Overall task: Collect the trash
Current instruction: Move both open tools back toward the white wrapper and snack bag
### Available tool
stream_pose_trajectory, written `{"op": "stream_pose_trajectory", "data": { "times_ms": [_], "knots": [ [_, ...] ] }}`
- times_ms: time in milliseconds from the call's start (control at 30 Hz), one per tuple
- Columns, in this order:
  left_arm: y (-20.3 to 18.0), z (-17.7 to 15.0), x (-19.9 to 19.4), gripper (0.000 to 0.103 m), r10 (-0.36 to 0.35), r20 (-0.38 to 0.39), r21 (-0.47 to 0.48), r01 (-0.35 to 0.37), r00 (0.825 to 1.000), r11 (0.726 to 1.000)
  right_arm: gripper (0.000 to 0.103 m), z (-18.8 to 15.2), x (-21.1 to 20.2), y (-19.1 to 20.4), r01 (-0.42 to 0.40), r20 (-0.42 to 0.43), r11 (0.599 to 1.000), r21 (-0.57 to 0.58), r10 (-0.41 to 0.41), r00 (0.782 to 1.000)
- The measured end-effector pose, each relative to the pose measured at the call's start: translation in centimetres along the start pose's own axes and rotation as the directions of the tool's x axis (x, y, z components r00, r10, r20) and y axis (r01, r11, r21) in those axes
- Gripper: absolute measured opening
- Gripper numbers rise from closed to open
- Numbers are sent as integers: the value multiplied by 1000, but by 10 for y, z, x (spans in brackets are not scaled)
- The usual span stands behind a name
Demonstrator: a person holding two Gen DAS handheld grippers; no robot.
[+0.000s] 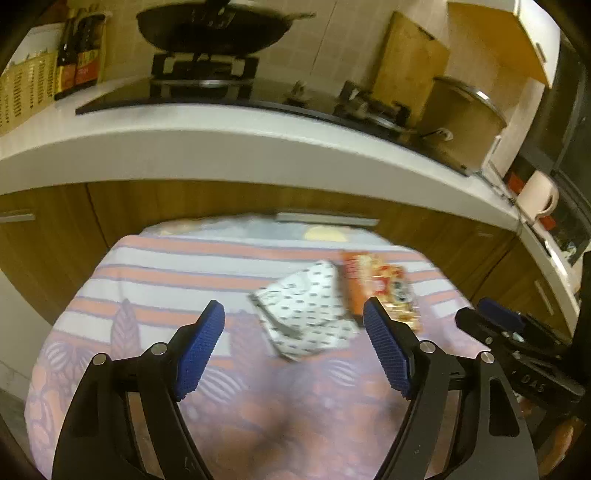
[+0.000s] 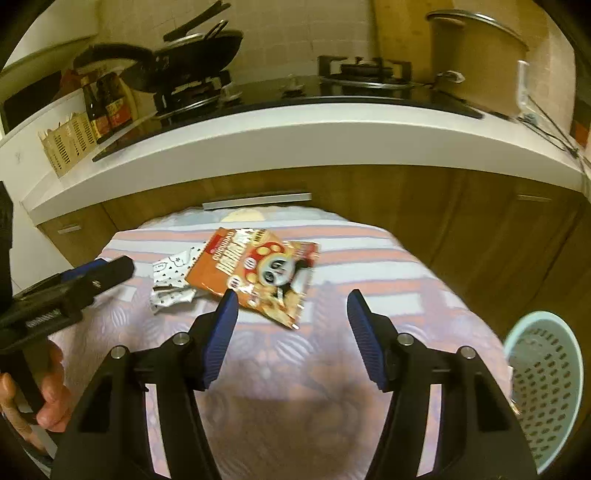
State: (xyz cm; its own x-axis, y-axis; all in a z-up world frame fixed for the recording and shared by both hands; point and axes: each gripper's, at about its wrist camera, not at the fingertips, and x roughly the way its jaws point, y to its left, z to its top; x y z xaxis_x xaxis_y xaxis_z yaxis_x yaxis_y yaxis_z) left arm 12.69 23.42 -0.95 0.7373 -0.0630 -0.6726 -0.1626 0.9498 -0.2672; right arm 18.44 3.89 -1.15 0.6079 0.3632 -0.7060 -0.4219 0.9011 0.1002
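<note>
A white wrapper with small black marks (image 1: 308, 312) lies on the striped tablecloth (image 1: 166, 273), and an orange snack bag (image 1: 380, 284) lies just right of it. My left gripper (image 1: 293, 317) is open and empty, above and in front of the white wrapper. In the right wrist view the orange snack bag (image 2: 258, 269) shows a panda picture, with the white wrapper (image 2: 171, 278) to its left. My right gripper (image 2: 290, 306) is open and empty, just in front of the bag. The left gripper (image 2: 74, 284) shows at the left there.
A pale blue perforated basket (image 2: 543, 387) stands off the table's right side. A white kitchen counter (image 1: 221, 136) with a hob, a wok (image 1: 214, 26), bottles (image 1: 79, 51) and a pot (image 2: 476, 55) runs behind the table. Wooden cabinets (image 2: 443, 221) are below it.
</note>
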Motion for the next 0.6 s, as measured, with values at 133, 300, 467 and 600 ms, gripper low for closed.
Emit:
{"op": "stream_pose_trajectory", "data": {
  "times_ms": [133,300,467,600],
  "knots": [
    [11,5,25,75,3,-42,15,-3,999,1000,42,2,23,11,-15,-7,1000,-22,15,1000],
    [13,1,39,75,-29,-53,30,31,998,999,37,0,47,13,-17,-39,1000,-24,16,999],
    [5,-6,40,77,-54,-67,70,59,996,996,37,-4,59,6,-12,-61,1000,-2,11,998],
    [-5,-11,44,85,-63,-105,126,76,993,989,37,-5,60,-1,-30,-60,999,28,31,998]
  ]
}}
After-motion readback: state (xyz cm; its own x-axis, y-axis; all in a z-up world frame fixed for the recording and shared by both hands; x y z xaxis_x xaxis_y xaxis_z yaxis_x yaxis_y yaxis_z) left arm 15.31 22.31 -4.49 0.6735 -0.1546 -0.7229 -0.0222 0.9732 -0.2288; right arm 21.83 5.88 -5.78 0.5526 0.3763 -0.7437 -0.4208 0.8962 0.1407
